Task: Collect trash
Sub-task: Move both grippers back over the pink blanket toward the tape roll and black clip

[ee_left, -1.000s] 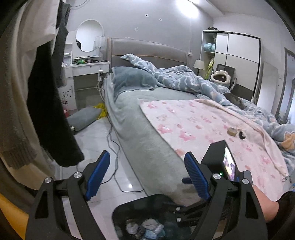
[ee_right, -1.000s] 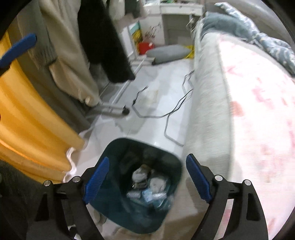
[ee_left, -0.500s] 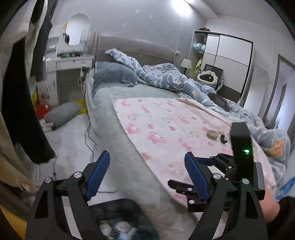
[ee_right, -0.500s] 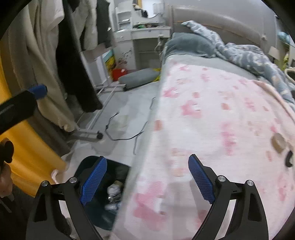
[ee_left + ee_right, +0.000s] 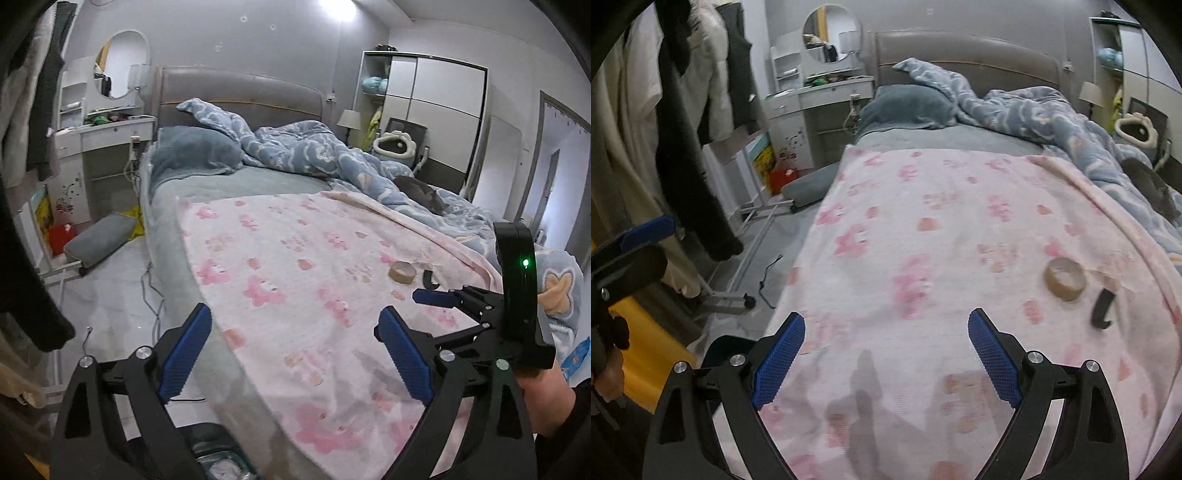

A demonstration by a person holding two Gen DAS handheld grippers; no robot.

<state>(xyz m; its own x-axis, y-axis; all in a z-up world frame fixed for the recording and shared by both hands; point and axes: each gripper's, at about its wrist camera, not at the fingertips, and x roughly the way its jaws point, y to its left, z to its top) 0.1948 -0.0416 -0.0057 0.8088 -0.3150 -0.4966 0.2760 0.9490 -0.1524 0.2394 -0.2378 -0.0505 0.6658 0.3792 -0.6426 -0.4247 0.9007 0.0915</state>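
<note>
Trash, tape roll: I see a tan tape roll [image 5: 1065, 278] lying flat on the pink blanket [image 5: 923, 236], at the right of my right wrist view, its hollow centre facing up.
Trash, black clip: a small curved black clip [image 5: 1102, 308] lies just beside the tape roll, lower right of it, apart from it.
Bin: the dark trash bin [image 5: 218, 456] shows at the bottom edge of my left wrist view, on the floor against the bed [image 5: 192, 192], pale scraps inside.
Left gripper: my left gripper [image 5: 293, 349] hangs over the bed's near edge, blue pads wide apart; its jaws have just been opening, nothing between them.
Right gripper: my right gripper [image 5: 886, 360] hangs above the pink blanket in the lower middle of its frame, pads spread wide, gripping nothing and touching nothing; the tape roll sits up and to the right of its right pad.
Hand: in the left wrist view a hand [image 5: 543, 398] at lower right holds the right gripper's handle.
</note>
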